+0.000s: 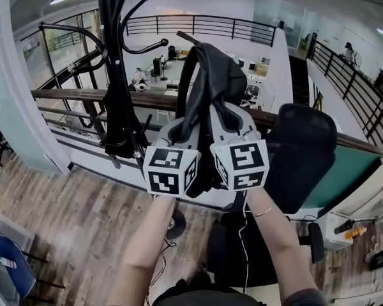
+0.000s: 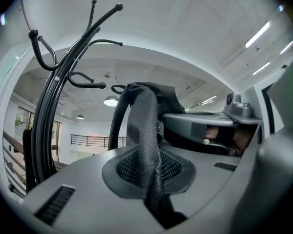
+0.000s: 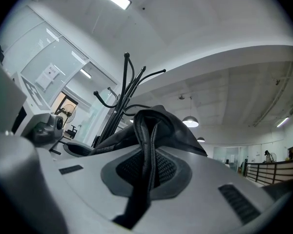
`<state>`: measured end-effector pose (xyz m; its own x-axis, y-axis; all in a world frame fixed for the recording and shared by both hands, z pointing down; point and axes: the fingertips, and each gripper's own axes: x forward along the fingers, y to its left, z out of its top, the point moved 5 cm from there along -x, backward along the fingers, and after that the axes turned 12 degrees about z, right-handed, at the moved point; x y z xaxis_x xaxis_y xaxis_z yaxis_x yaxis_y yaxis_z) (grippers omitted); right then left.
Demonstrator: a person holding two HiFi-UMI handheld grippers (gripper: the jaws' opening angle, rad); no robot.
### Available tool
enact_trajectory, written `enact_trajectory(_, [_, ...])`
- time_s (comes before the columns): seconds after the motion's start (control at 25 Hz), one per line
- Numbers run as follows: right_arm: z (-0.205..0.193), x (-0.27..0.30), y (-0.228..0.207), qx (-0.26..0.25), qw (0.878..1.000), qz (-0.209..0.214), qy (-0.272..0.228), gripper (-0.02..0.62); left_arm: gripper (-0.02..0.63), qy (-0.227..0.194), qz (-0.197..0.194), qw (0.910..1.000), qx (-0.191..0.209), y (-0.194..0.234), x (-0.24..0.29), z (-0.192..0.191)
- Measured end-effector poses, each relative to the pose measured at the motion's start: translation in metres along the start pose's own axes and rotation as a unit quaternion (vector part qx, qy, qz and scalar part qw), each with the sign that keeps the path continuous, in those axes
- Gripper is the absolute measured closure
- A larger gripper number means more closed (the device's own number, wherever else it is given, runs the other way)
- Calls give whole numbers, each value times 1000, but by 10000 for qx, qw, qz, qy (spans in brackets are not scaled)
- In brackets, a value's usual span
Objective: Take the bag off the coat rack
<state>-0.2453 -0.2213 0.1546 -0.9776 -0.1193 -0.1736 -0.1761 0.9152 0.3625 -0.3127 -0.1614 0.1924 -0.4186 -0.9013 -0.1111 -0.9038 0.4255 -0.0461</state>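
– Where's the bag?
– The black bag (image 1: 212, 75) hangs upright, its long axis running twelve to six, at three o'clock of the coat rack (image 1: 112, 75).
– And the claws?
– The left claw (image 2: 154, 177) is clamped on its webbing strap (image 2: 144, 126). The right claw (image 3: 145, 172) is pinched on a thinner strap (image 3: 147, 133).

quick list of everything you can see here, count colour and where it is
bag: 1, black, held up just right of the coat rack, a strap pinched in each tongs
coat rack: 1, black, left of centre by the handrail
handrail: 1, brown wood, running across behind the coat rack
office chair: 1, black, right of the bag
floor: 1, brown wood planks, lower left
left tongs: 1, grey, shut on a strap of the bag
right tongs: 1, grey, shut on a strap of the bag
forearms: 2, bare, bottom of the head view
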Motion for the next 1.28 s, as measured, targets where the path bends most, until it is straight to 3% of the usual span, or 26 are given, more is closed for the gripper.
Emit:
enact_trajectory(0.68, [-22,-98,-5,131,9930,-966,668,583,554,274,-1220,9917,-288,-82,-23,-29])
enact_trajectory(1.28, [-58,-205,11,457,9658,-2146,1383,583,554,792,-2572,9617,-523,-169,-62,-80])
